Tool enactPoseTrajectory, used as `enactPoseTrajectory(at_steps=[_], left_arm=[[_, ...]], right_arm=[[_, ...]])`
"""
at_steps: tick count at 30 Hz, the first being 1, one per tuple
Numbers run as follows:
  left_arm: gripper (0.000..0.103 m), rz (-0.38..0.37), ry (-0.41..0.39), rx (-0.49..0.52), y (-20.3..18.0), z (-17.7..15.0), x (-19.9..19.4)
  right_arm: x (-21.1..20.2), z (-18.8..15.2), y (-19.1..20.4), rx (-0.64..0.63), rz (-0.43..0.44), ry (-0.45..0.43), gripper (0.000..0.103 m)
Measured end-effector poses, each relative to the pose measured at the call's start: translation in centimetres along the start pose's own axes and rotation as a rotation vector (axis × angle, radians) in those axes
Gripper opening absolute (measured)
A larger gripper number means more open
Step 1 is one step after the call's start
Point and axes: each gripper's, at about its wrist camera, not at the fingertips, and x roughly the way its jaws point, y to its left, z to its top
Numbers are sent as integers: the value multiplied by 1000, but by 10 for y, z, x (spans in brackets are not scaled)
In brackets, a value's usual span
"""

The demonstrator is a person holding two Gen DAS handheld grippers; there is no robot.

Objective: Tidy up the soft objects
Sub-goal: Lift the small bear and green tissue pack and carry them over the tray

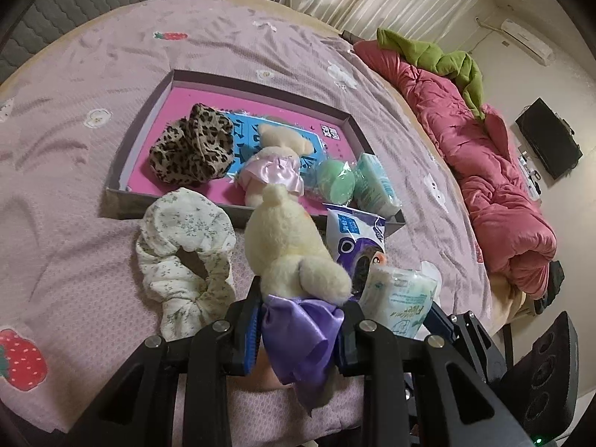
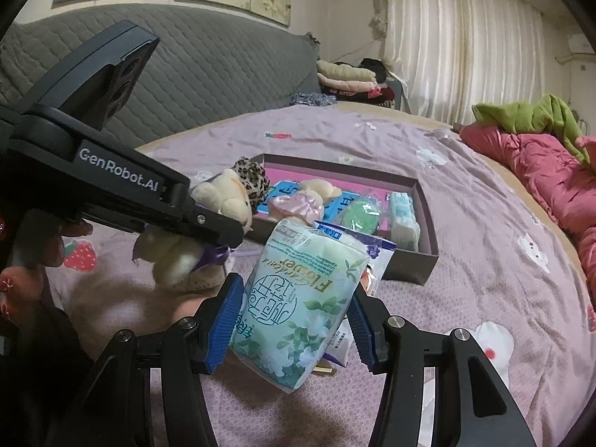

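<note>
My left gripper is shut on a cream teddy bear with a purple satin skirt, held just above the bed; it also shows in the right wrist view. My right gripper is shut on a green tissue pack, also in the left wrist view. A shallow box with a pink bottom holds a leopard scrunchie, a bear in a pink skirt, a green sponge and a tissue pack.
A floral cream scrunchie lies on the pink bedspread left of the bear. A blue and purple packet lies by the box's near corner. A red quilt and green cloth lie at the bed's right.
</note>
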Motion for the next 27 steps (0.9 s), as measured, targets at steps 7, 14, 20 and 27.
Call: enactPoseTrajectory(at_steps=[7,14,20,27], left_arm=[[31,11,-20,5,-1,-1,-11],[31,17,-47,11,-1,-3,-22],[31,14,-66,8,0,-2,-28],[31,-5,-99,11,1,0,-35]], right_arm=[[-6,2,-1,9,-3,-20,56],[-8,5,-1,1,-8,-37,56],[-9,7,0,-3,-11,-49,56],[-9,11,-1,-5,-16,-69,56]])
